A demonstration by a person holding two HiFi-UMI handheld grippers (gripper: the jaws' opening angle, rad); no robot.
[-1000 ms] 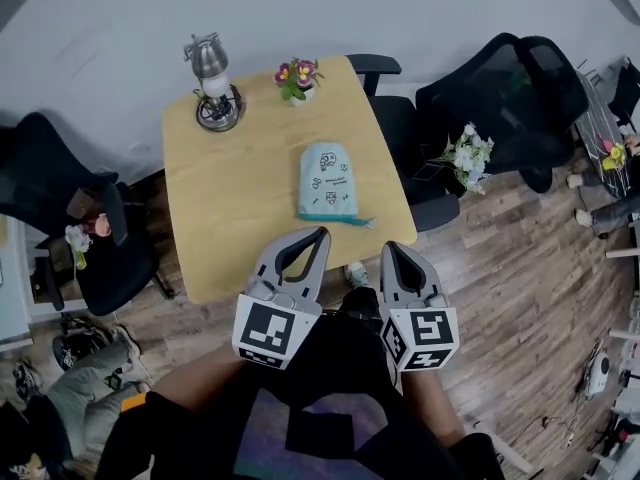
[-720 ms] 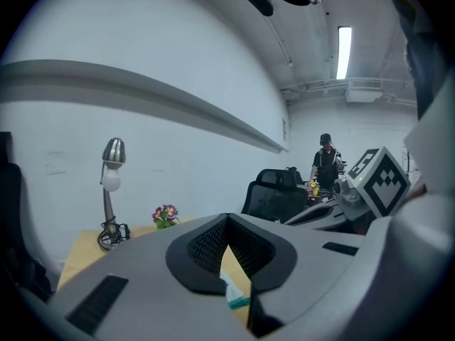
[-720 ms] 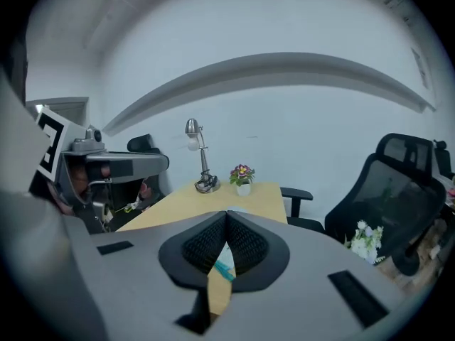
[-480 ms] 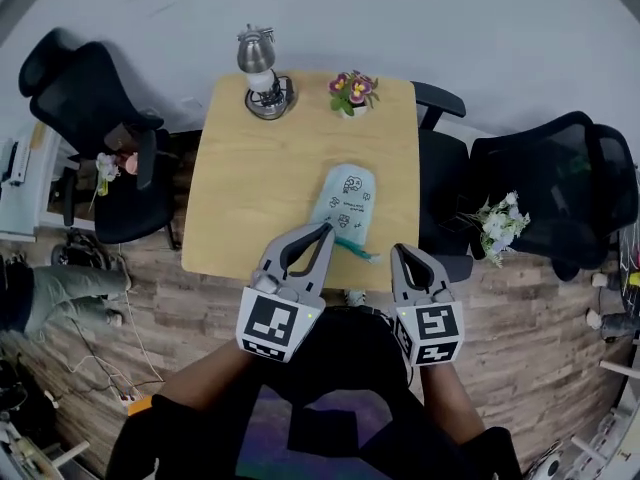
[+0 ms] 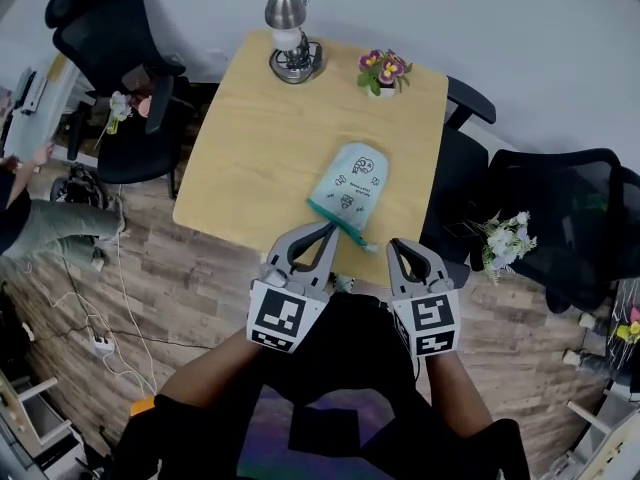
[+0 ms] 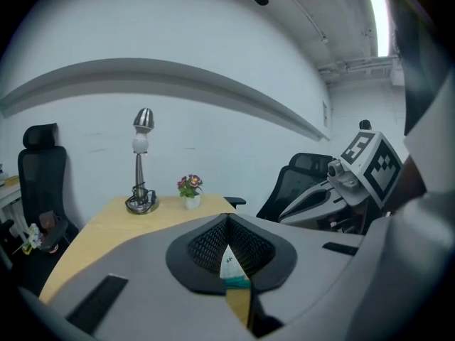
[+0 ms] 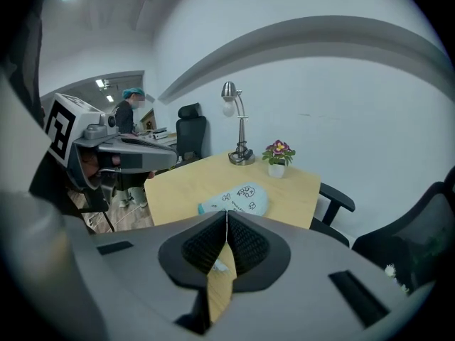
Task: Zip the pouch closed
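Head view: pale blue pouch (image 5: 352, 183) lies flat on the worktop (image 5: 250, 138), close to the near edge and toward its right corner, teal zip end nearest the person. Lamp (image 5: 290, 38) and potted flowers (image 5: 381, 70) stand at the far edge. Both forearms reach forward; left gripper (image 5: 327, 230) and right gripper (image 5: 396, 246) are side by side, angled downward at the near edge.

Left gripper view: jaws closed, empty; pouch visible beyond the tips.

Right gripper view: jaws closed, nothing held; pouch ahead on the worktop.
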